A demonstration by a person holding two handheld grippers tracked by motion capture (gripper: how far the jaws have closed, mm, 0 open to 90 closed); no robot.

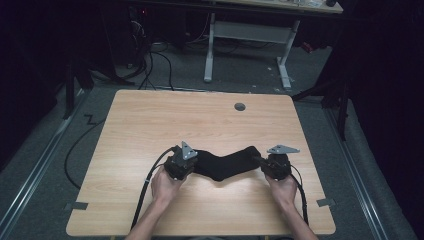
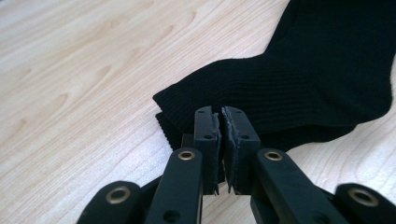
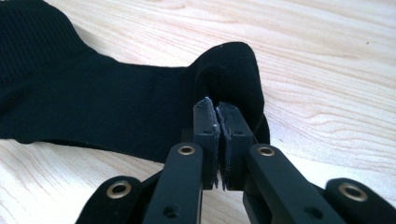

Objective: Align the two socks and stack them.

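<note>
A black sock (image 1: pixel 227 163) lies stretched across the wooden table (image 1: pixel 150 120) between my two grippers. My left gripper (image 1: pixel 192 165) is shut on the sock's ribbed cuff end (image 2: pixel 224 88), with the jaws pressed together on the fabric edge (image 2: pixel 220 116). My right gripper (image 1: pixel 261 163) is shut on the toe end (image 3: pixel 229 70), which bunches up around the closed jaws (image 3: pixel 218 109). The heel bend (image 1: pixel 220 175) sags toward the near edge of the table. A person's hands hold both grippers from below.
A round grey cable hole (image 1: pixel 240 106) sits near the table's far edge. Black cables (image 1: pixel 150 177) trail from the left gripper off the front left. Beyond the table stand a white desk frame (image 1: pixel 247 35) and floor cables (image 1: pixel 150 65).
</note>
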